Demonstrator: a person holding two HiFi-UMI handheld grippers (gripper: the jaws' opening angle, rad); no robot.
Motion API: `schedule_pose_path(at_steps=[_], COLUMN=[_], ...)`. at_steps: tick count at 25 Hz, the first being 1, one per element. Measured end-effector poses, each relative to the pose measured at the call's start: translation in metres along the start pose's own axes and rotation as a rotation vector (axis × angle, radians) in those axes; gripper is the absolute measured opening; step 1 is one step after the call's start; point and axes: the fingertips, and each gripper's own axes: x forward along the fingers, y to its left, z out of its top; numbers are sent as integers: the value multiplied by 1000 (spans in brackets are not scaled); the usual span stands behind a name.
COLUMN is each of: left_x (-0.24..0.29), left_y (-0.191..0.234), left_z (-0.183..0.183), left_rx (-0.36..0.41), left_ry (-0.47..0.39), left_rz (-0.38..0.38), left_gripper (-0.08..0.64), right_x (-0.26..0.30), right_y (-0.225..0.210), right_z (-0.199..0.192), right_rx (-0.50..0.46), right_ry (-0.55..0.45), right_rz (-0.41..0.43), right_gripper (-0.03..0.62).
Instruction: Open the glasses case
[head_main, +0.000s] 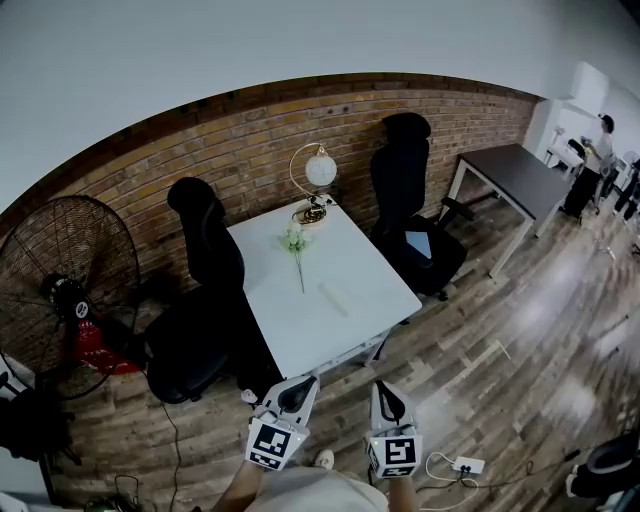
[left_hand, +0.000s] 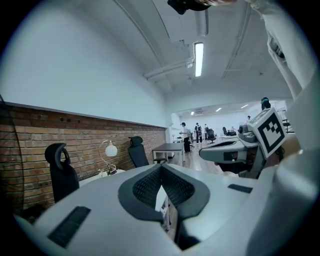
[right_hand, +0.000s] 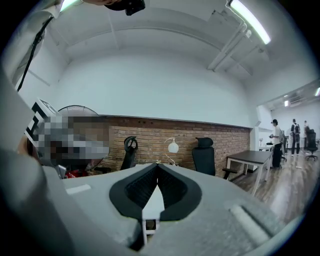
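step: approach | left tool and right tool both closed, empty, carried level: nothing within reach | likely case on surface, 12 o'clock, well apart

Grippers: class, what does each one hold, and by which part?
Nothing. The left gripper and right gripper are both shut and empty, short of the white table.

No legible text, label or number anywhere.
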Motion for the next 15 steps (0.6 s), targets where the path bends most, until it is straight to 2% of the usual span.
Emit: schedule_pose_path(at_steps=[6, 15], left_x=[6, 25], left_y=[4, 4], left_z=[4, 8], left_rx=[8, 47], left_ry=[5, -19], left_rz=[30, 20], left_gripper=[5, 5], right_x=[4, 17], right_y=[-4, -17], right_z=[-1, -1], right_rx=[24, 20], right_ry=[-6, -17], right_rz=[16, 11], right_gripper=[6, 6])
